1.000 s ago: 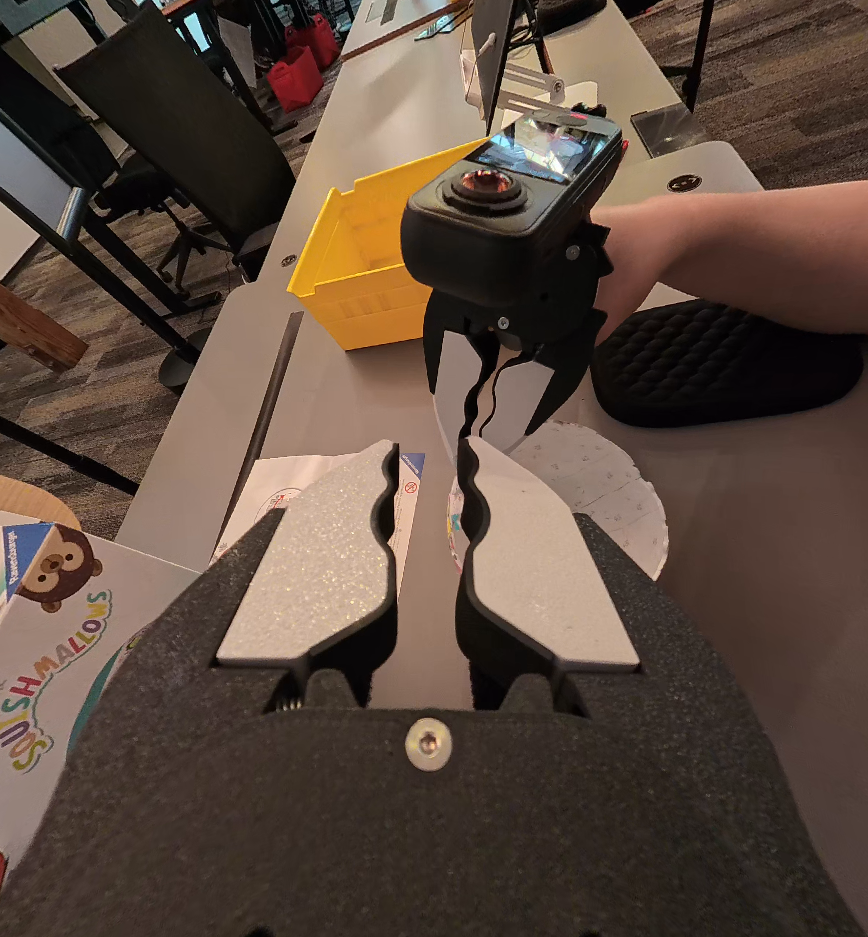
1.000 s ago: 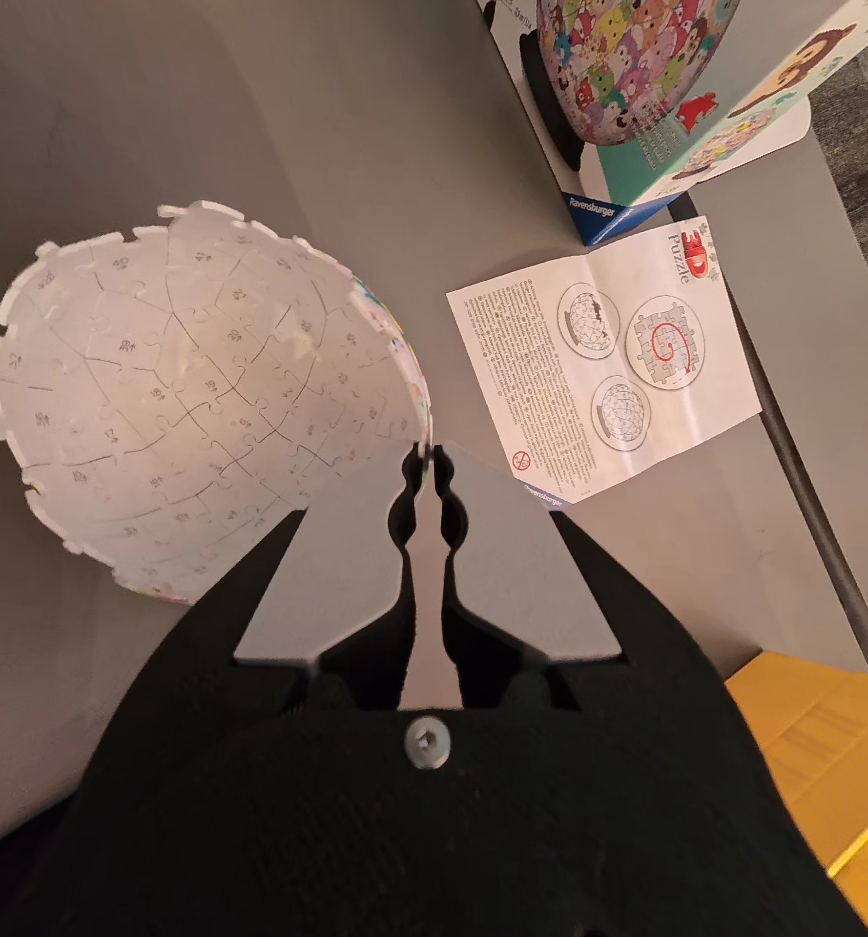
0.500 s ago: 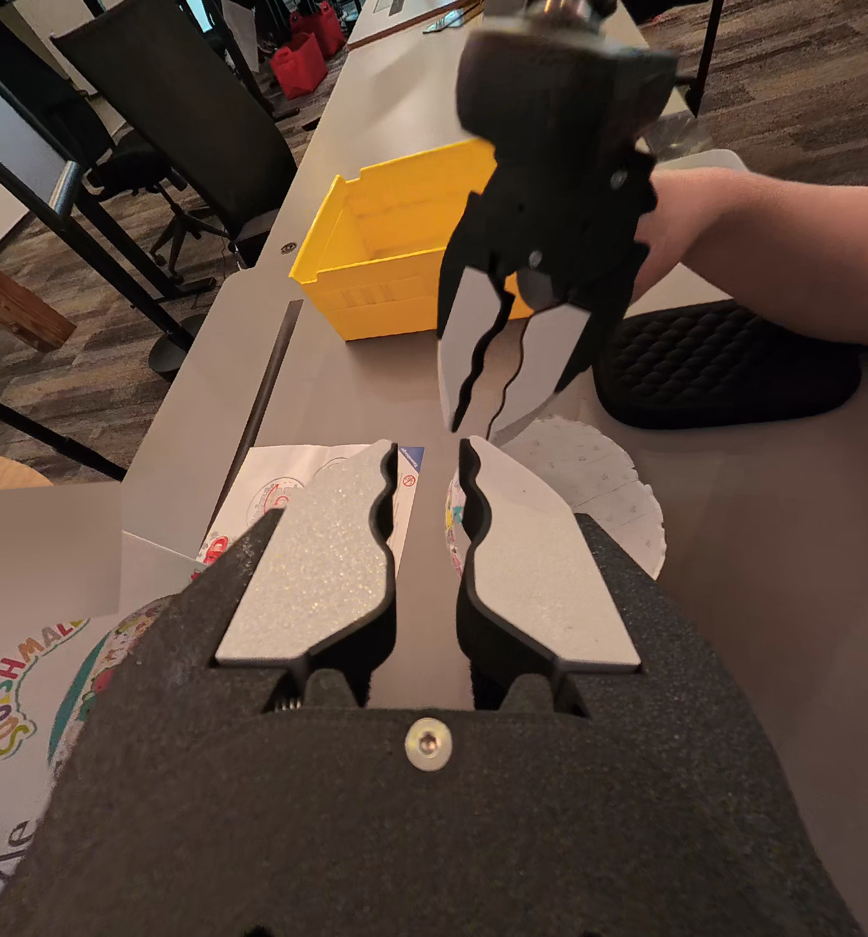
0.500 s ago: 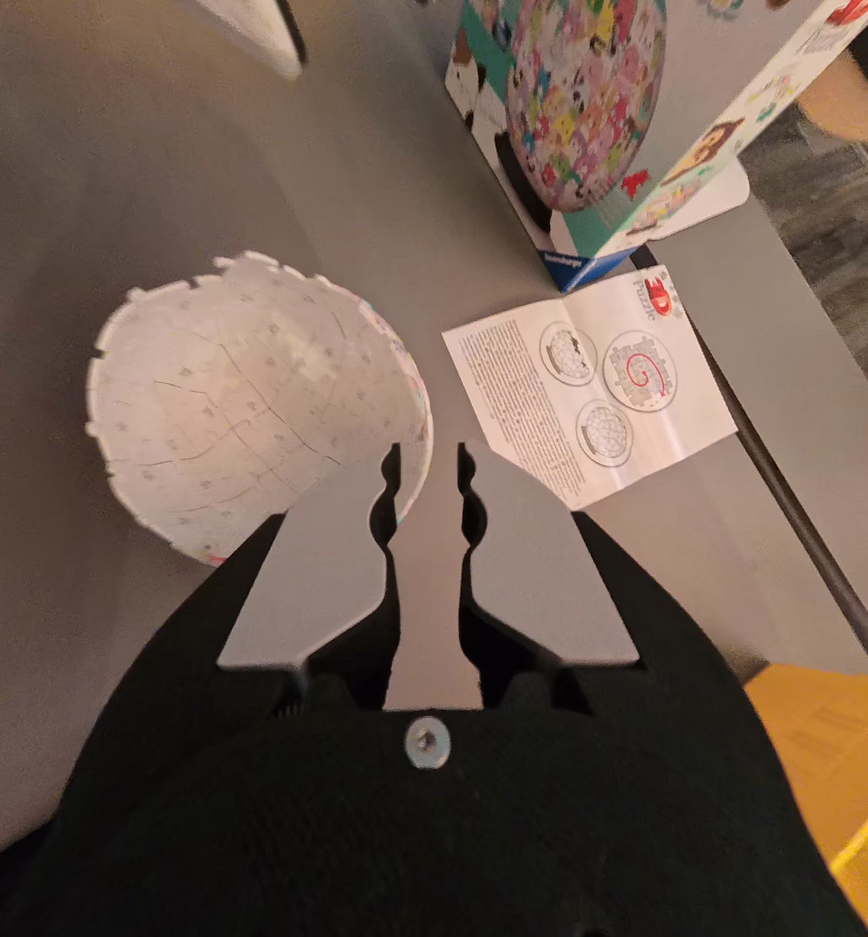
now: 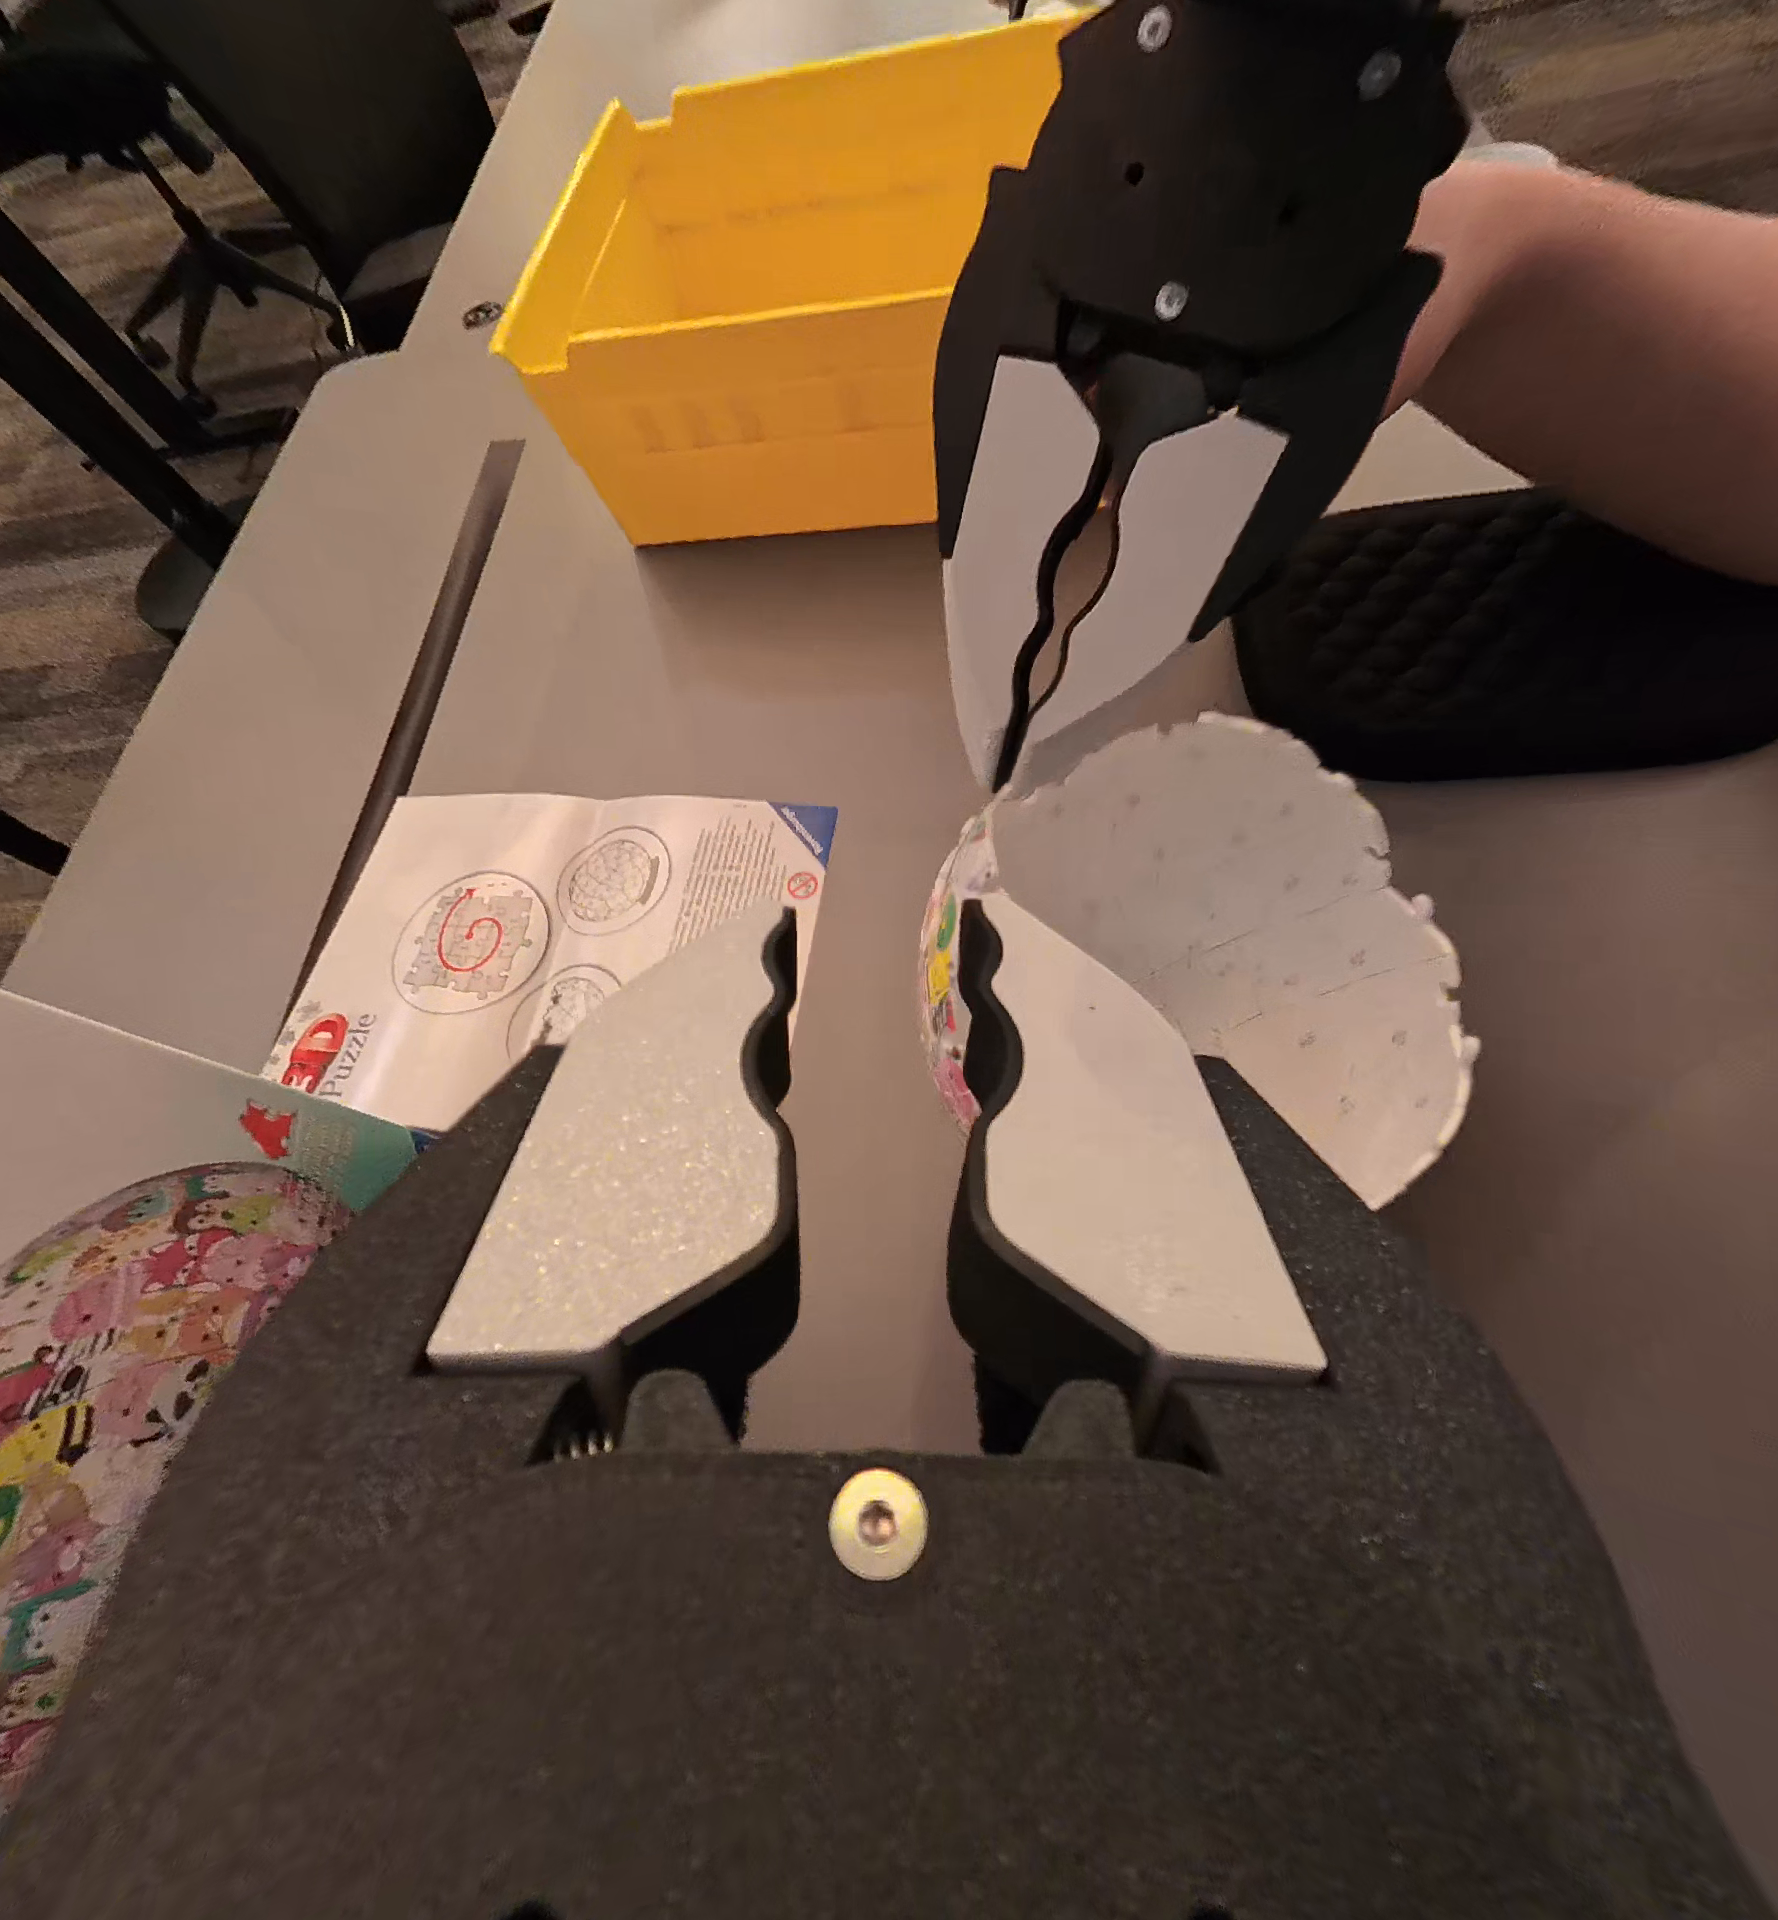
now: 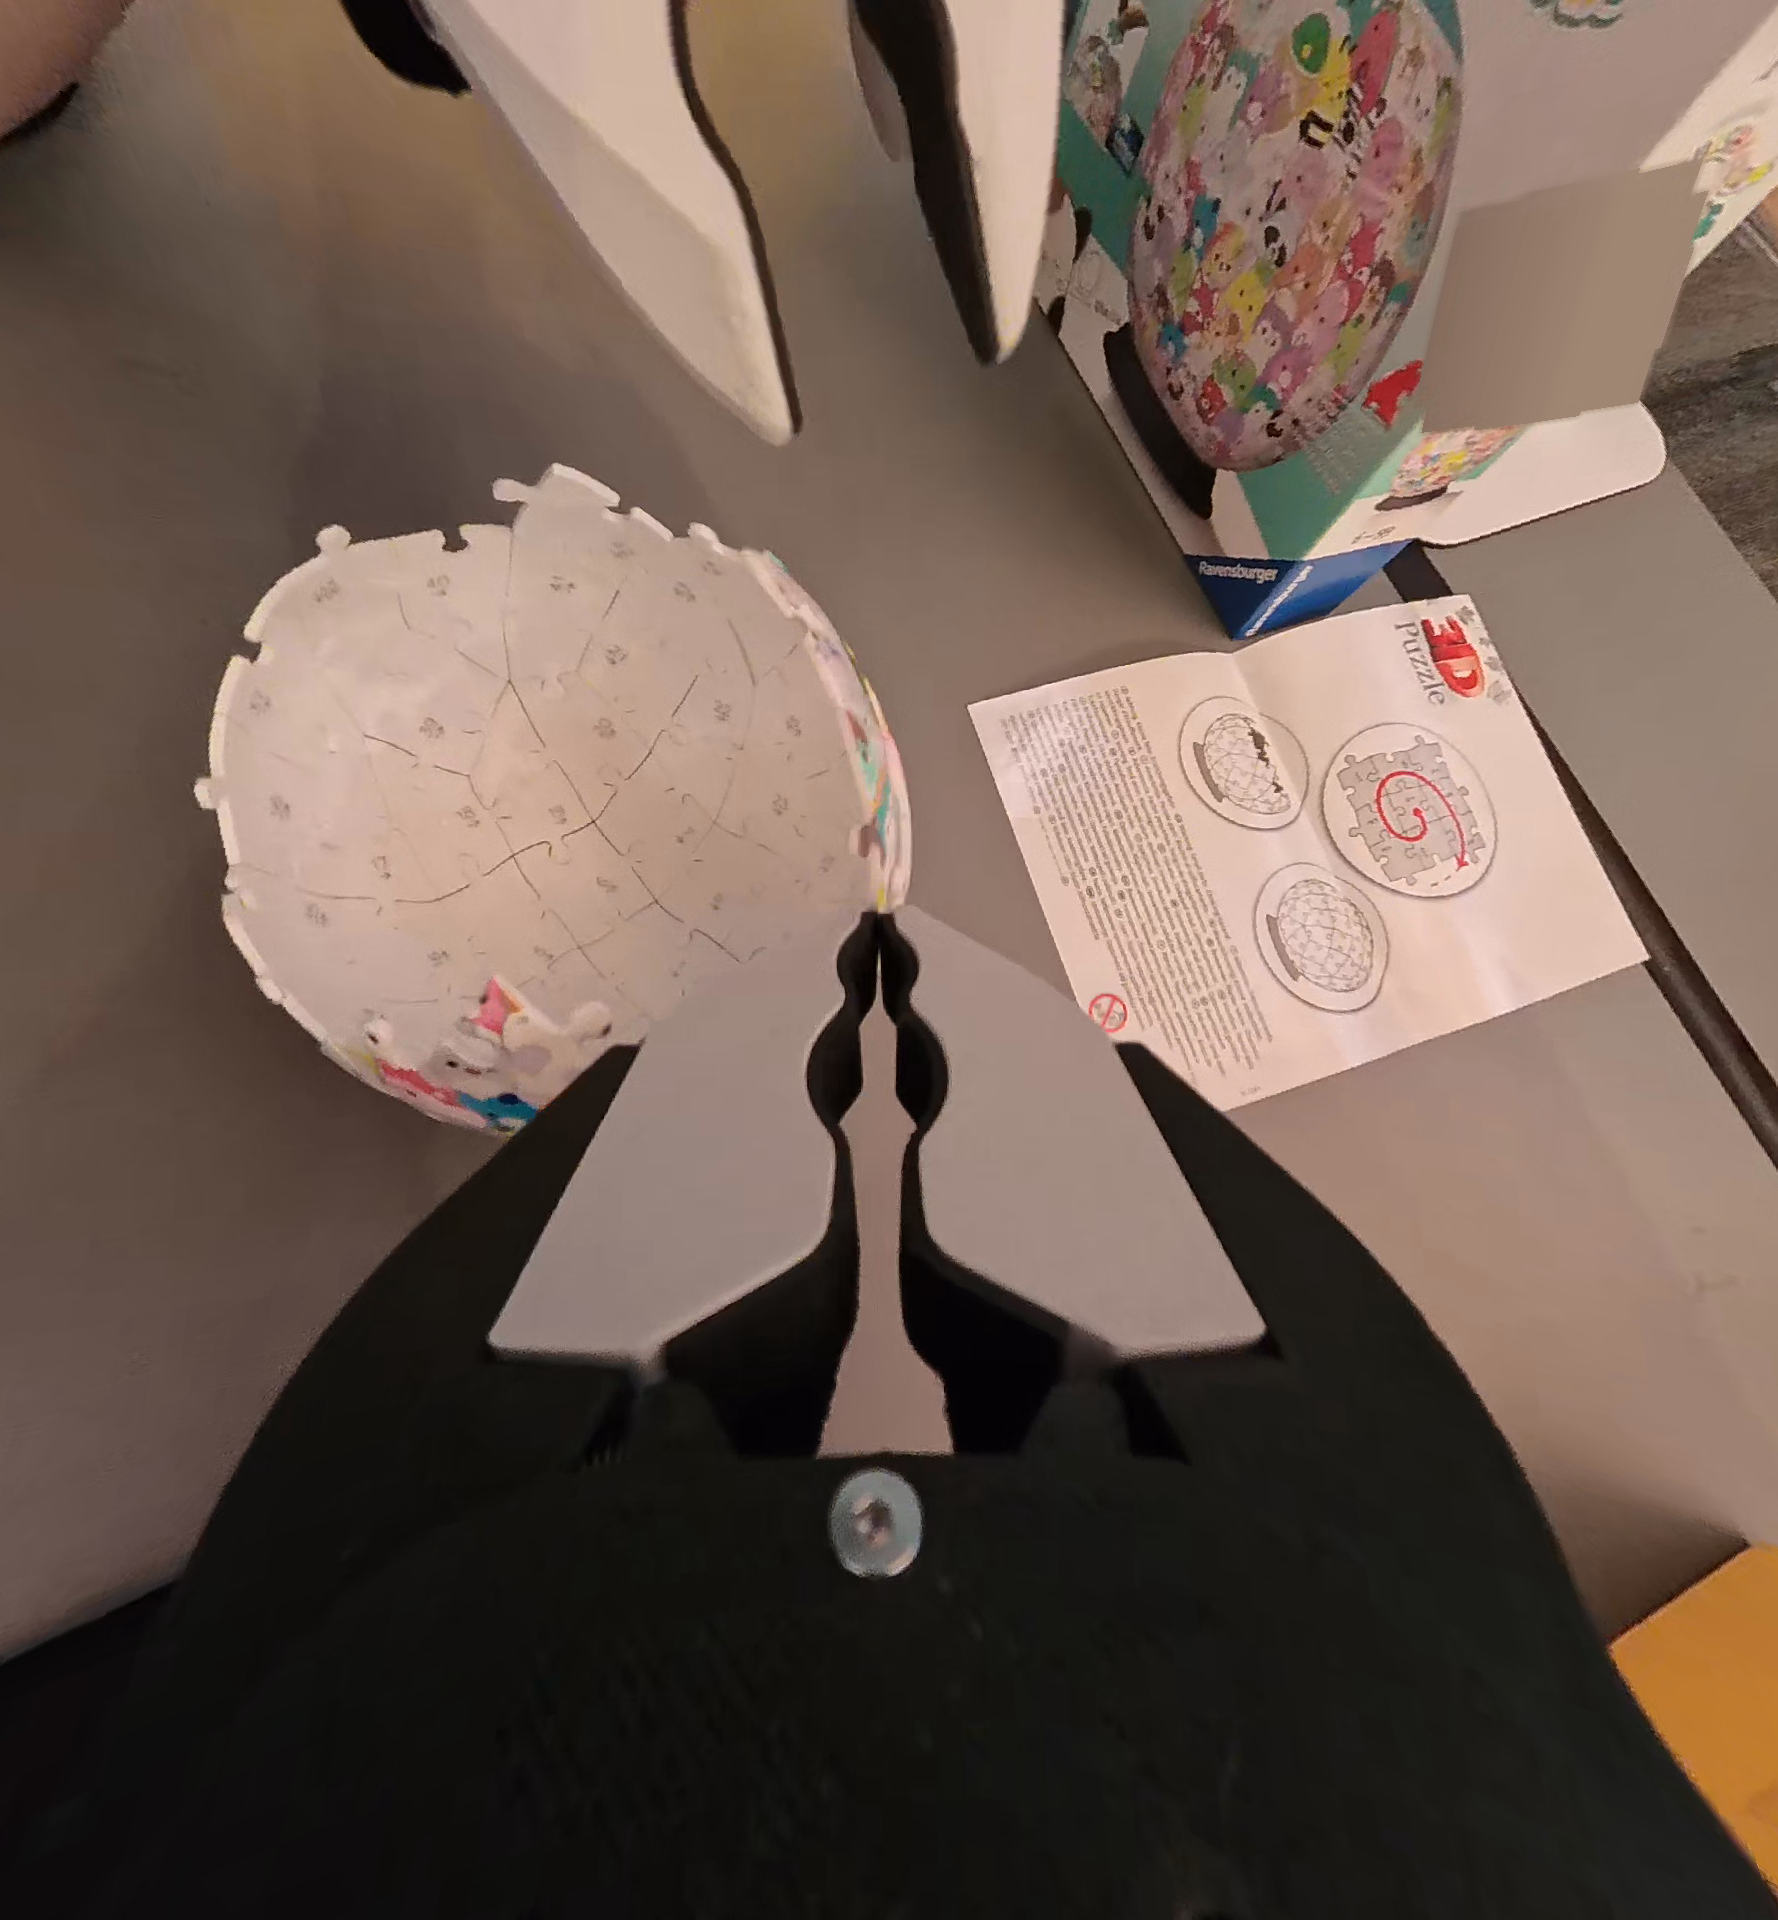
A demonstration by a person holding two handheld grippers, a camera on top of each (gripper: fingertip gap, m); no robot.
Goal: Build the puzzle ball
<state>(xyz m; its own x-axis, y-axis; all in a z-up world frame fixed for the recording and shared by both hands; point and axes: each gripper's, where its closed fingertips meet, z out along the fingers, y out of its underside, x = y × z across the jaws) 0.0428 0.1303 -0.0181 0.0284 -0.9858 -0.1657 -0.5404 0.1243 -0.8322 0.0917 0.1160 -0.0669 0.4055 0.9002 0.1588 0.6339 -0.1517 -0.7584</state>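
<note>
We are pinching the half-built puzzle ball's (image 6: 552, 769) rim in the right gripper (image 6: 877, 925), steadying it, left gripper (image 5: 874, 935) jaws gaping empty.

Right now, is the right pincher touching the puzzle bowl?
Touching. In the right wrist view, the right gripper is shut on the half-built puzzle ball's rim.

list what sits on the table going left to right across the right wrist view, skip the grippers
half-built puzzle ball → instruction leaflet, with the puzzle box standing beyond the leaflet → corner of the yellow bin at the lower right edge.
</note>
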